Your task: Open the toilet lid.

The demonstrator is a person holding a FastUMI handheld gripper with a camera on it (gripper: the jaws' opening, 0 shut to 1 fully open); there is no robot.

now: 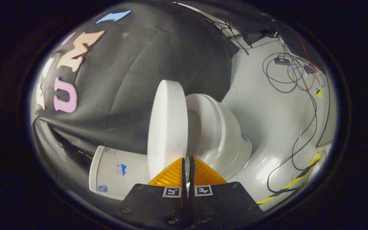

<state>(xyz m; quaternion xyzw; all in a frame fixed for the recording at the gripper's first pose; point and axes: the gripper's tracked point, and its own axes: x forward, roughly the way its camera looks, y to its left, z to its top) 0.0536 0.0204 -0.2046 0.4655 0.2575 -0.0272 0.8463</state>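
Nearest to the camera, the gripper (187,166) has its two fingers pressed almost together, with only a thin slit between them, clenched on the near edge of the toilet lid (167,127). This lid stands raised, apart from the seat (214,127) at its right. At the left lies the cistern (117,171), close to the black cloth wall (133,80). Far right, loose cables (294,75) lie on the pale floor (267,115), and striped tape (299,179) runs nearer.

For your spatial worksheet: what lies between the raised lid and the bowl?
In the gripper view, only an open gap lies between the lid and the bowl; the seat's opening shows there. The tool pinches the lid's edge.
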